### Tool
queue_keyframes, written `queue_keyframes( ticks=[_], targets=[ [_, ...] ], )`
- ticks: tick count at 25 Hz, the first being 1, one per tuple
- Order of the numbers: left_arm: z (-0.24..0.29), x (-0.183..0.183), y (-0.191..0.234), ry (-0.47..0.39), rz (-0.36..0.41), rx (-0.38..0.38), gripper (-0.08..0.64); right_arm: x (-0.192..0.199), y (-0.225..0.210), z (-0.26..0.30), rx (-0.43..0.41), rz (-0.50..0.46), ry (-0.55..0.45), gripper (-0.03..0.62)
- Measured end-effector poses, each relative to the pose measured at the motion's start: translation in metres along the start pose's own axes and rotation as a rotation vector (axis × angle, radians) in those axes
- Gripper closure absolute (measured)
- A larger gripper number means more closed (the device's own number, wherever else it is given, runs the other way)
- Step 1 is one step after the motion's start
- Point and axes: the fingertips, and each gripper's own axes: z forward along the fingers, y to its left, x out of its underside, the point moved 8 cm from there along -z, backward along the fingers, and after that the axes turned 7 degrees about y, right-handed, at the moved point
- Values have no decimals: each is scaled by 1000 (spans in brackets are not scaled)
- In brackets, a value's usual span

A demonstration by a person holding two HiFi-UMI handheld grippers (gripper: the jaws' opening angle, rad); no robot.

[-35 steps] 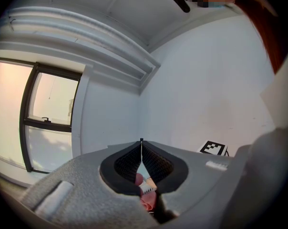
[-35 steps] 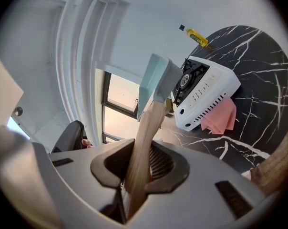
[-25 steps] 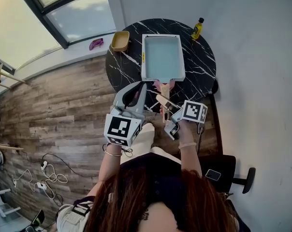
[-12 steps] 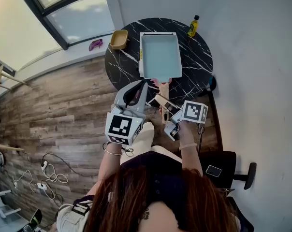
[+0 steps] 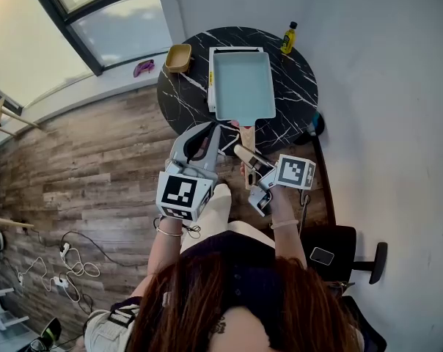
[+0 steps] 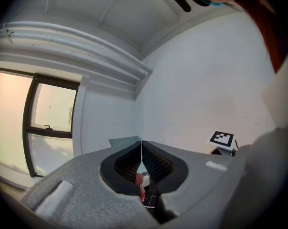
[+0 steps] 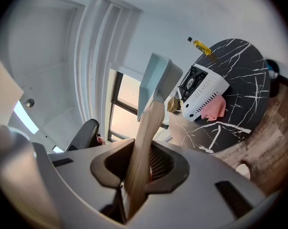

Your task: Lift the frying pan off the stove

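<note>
A rectangular frying pan [image 5: 243, 85] with a pale blue-green inside, low straight walls and a light wooden handle [image 7: 143, 137] is seen at the upper centre of the head view, over the round black marbled surface [image 5: 295, 101]. In the right gripper view it is held clear of the white portable stove [image 7: 203, 90], which stands on the surface beside a pink cloth [image 7: 213, 109]. The handle is clamped by the right tongs [image 7: 141, 168]. The left tongs [image 6: 141, 149] are closed together on nothing, below and left of the pan in the head view. A yellow bottle [image 5: 287, 37] is set at the surface's upper edge.
</note>
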Motion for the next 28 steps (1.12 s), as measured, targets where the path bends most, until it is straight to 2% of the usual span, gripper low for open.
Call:
queue_keyframes(
  ticks=[15,28],
  targets=[
    [-38,10,-31,-10,0,-19,545,38,18,-33,-18,-29,-17,505],
    [-49,7,-41,-24,3,-19,545,49,30,-49,-18,-52,-32,504]
  ],
)
